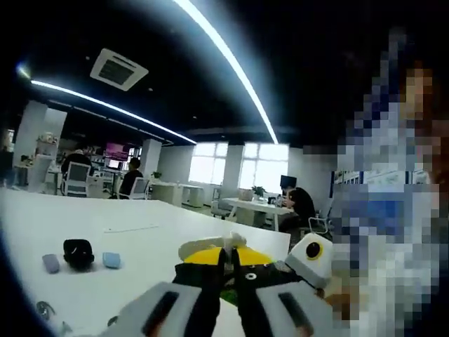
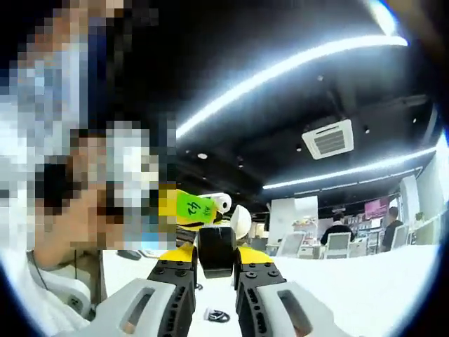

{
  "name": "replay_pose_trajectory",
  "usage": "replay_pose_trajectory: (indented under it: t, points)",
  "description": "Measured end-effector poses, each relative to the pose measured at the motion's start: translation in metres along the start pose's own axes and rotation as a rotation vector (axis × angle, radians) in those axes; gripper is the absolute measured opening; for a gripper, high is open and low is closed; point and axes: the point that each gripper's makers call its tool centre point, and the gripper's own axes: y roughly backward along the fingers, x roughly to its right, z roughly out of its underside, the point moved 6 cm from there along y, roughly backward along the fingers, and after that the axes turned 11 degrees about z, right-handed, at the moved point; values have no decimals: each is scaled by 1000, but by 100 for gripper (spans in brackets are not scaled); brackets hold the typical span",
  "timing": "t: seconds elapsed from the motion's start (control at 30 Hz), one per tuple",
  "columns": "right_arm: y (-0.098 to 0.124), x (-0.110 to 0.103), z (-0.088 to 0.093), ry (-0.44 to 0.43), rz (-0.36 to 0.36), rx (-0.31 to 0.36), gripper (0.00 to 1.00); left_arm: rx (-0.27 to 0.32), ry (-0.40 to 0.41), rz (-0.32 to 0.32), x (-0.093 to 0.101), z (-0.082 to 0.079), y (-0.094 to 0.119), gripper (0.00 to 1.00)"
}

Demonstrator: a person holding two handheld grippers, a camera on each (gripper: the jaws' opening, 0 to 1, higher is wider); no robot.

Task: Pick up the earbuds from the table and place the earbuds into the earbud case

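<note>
A black earbud case [image 1: 78,253] lies on the white table [image 1: 140,242] at the left, between two small pale blue-grey pieces [image 1: 50,263] [image 1: 111,260]. My left gripper [image 1: 230,270] is held above the table's near side, its black jaws almost touching with nothing visible between them. The right gripper [image 1: 309,256] faces it from the right. In the right gripper view, my right gripper [image 2: 216,270] has its jaws slightly apart with a black block [image 2: 216,254] filling the gap; I cannot tell what it is. The left gripper [image 2: 193,207], yellow with a green sticker, is close behind.
A person stands close beside both grippers. A small dark-and-white item [image 2: 219,316] lies on the table under the right jaws. Desks, chairs [image 1: 76,179] and seated people [image 1: 300,203] fill the office behind. The table's far edge [image 1: 231,226] runs across the middle.
</note>
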Motion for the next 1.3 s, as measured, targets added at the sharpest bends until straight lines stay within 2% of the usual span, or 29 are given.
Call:
replay_pose_trajectory:
  t: [0.13,0.2,0.43,0.87,0.93,1.07,1.1,1.17,1.27,1.3]
  points:
    - [2,-1,-2,91,45,11,18,-5,-17,-19,2,3,-4,8]
    - [3,-2,-4,103,51,21,18,-7,-24,-22,2,2,-3,8]
    - [3,-1,-8,83,47,39,18,-3,-36,-9,5,-2,-3,8]
    - [3,0,-6,75,31,29,18,-21,-51,1,4,-2,-1,14]
    - [2,1,-6,63,24,29,18,-2,-19,24,5,-5,0,18]
    - [2,0,-6,33,4,28,18,62,24,88,5,-15,5,18]
    - [2,-1,-6,24,-5,28,18,73,16,95,3,-19,6,18]
    - [1,-3,-6,-11,-33,22,18,109,-49,160,5,-28,7,16]
    - [1,-5,-6,-43,-62,15,18,134,-81,253,4,-36,11,15]
    - [1,-6,-6,-63,-74,16,18,126,-87,277,4,-37,13,15]
